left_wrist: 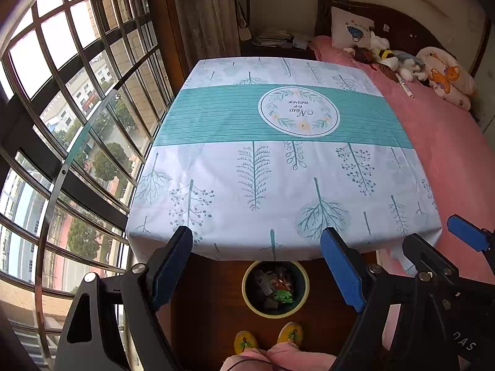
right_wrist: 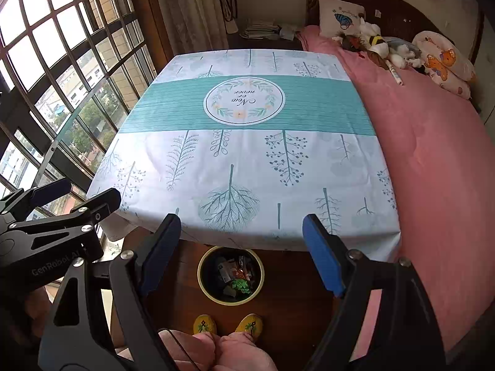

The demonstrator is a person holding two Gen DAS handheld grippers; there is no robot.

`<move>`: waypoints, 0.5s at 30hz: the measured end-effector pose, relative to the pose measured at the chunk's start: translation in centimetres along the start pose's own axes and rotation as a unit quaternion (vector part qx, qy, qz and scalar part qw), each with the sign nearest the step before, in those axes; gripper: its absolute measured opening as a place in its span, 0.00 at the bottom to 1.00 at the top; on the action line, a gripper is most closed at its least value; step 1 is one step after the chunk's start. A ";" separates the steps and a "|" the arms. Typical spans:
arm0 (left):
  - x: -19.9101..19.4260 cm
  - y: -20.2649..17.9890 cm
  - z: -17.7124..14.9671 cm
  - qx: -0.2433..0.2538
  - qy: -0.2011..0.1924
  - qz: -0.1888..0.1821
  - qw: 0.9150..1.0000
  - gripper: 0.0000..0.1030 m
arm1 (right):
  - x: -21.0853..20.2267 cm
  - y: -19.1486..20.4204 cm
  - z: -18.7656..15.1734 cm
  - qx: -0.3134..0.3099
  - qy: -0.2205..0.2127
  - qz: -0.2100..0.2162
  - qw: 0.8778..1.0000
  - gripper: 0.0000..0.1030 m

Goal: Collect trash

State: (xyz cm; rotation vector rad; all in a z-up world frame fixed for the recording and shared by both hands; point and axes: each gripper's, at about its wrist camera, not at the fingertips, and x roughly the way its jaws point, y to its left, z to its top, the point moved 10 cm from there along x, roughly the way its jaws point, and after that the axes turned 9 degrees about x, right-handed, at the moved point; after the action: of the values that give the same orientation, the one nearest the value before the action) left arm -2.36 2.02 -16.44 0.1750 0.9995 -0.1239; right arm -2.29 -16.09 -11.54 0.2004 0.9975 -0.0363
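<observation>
A round bin [left_wrist: 304, 290] with a yellow-green rim stands on the wooden floor below the table's near edge, holding several wrappers and scraps [left_wrist: 275, 287]. It also shows in the right wrist view [right_wrist: 200, 273], with the scraps [right_wrist: 236, 275] inside. My left gripper [left_wrist: 256, 256] is open and empty, held high above the bin and table edge. My right gripper [right_wrist: 241, 241] is open and empty too, beside the left one. The right gripper shows at the right of the left wrist view [left_wrist: 439, 241]. The left gripper shows at the left of the right wrist view [right_wrist: 77, 193].
A table with a white and teal tree-print cloth [left_wrist: 278, 130] fills the middle. A pink bed [left_wrist: 439, 142] with pillows and soft toys lies right. A barred window [left_wrist: 68, 108] is on the left. The person's feet in yellow slippers [left_wrist: 266, 337] stand by the bin.
</observation>
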 end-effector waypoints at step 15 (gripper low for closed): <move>-0.2 -0.1 0.0 0.002 -0.001 -0.002 1.000 0.84 | -0.2 0.3 -0.2 0.002 0.002 0.003 1.000 0.77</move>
State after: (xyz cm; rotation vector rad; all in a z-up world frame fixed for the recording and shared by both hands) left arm -2.52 1.91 -16.30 0.1761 0.9983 -0.1305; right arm -2.55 -15.73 -11.44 0.2068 1.0016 -0.0315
